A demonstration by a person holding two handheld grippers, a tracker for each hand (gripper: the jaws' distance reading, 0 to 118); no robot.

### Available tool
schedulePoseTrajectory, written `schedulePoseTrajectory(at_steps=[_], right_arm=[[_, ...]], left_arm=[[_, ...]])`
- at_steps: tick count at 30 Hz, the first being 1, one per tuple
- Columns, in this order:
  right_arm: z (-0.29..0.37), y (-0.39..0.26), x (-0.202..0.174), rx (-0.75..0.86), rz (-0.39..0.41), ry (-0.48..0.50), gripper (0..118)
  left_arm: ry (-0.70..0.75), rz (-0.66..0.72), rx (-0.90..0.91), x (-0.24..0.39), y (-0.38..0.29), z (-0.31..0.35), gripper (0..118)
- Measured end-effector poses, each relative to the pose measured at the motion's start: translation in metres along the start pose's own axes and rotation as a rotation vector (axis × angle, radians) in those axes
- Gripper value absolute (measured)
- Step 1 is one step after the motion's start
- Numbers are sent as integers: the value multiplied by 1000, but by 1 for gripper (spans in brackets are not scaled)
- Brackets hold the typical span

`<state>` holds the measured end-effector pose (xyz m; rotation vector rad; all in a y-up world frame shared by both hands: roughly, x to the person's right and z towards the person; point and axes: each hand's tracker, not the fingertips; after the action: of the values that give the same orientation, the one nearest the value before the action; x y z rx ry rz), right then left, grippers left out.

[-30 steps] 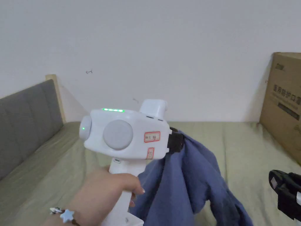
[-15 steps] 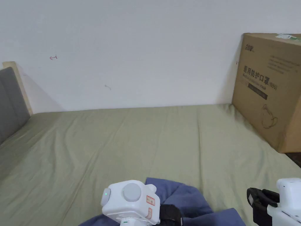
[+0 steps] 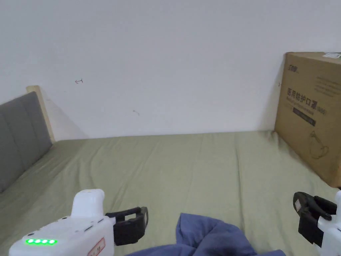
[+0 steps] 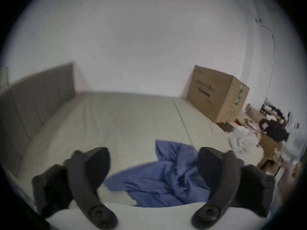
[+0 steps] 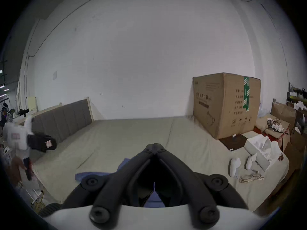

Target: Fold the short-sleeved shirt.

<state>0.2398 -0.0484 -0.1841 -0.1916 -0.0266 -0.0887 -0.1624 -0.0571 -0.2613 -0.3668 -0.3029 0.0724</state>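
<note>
A blue short-sleeved shirt point(image 3: 209, 235) lies crumpled on the olive bed sheet point(image 3: 186, 166) near the front edge. In the left gripper view the shirt point(image 4: 166, 177) is a loose heap beyond the wide-apart jaws. My left gripper point(image 3: 144, 220) point(image 4: 153, 152) is open, just left of the shirt and holding nothing. My right gripper point(image 3: 299, 208) point(image 5: 154, 144) is shut and empty, off to the shirt's right. Part of the shirt point(image 5: 93, 174) shows behind the closed jaws in the right gripper view. Each gripper view also shows the other gripper: the left gripper point(image 5: 41, 143) and the right gripper point(image 4: 272, 130).
A large cardboard box point(image 3: 313, 113) stands on the bed's far right corner against the white wall. A grey padded headboard point(image 3: 20, 133) runs along the left. White packaging and small items point(image 5: 259, 149) clutter the bed's right edge.
A second ago my left gripper held the shirt up in the air, shut on it. It came down, opened and moved left, and the shirt now lies on the bed.
</note>
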Motion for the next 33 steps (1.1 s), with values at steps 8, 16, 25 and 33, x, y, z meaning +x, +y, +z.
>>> schedulePoseTrajectory(at_steps=[8, 16, 25, 33], right_arm=[[2, -1, -7, 16, -7, -22, 0], [-8, -5, -6, -16, 23, -19, 0], [-38, -24, 5, -123, 35, -37, 0], [-84, -43, 15, -244, 10, -44, 0]], left_arm=[[122, 81, 136, -11, -25, 46, 0], [122, 121, -296, -61, -3, -34, 0], [155, 314, -655, -128, -94, -165, 117], [22, 21, -765, -77, -138, -182, 89]])
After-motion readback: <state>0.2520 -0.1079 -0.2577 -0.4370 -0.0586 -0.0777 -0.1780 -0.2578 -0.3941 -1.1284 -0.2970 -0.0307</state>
